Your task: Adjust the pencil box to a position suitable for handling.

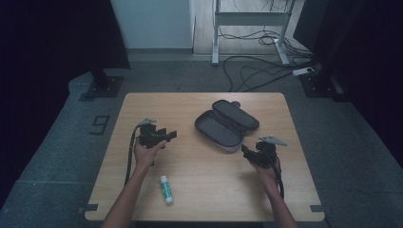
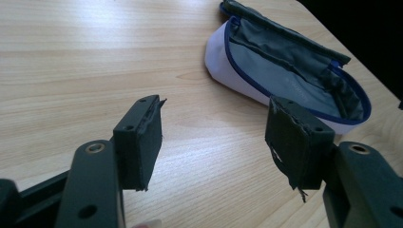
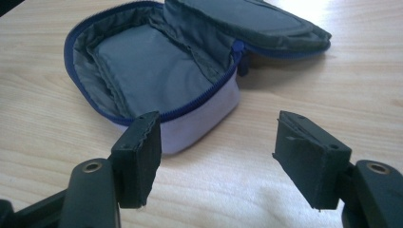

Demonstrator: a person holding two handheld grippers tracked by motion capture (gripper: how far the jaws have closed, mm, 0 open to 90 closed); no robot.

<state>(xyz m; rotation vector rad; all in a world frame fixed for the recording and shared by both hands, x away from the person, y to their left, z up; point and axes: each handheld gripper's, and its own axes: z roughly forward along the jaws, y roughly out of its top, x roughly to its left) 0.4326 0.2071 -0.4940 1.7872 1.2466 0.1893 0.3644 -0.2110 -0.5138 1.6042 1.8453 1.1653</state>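
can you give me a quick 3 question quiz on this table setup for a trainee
1. True or false: the pencil case lies unzipped with its lid folded back.
2. What does the left gripper hold? A) the glue stick B) the pencil case C) nothing
3. Fill in: the glue stick lies on the table nearer the ____ forearm.

Key
1. True; its grey lining shows in both gripper views.
2. C; its jaws stand apart over bare wood, as do those of the right gripper.
3. Left; it lies just beside that forearm near the table's near edge.
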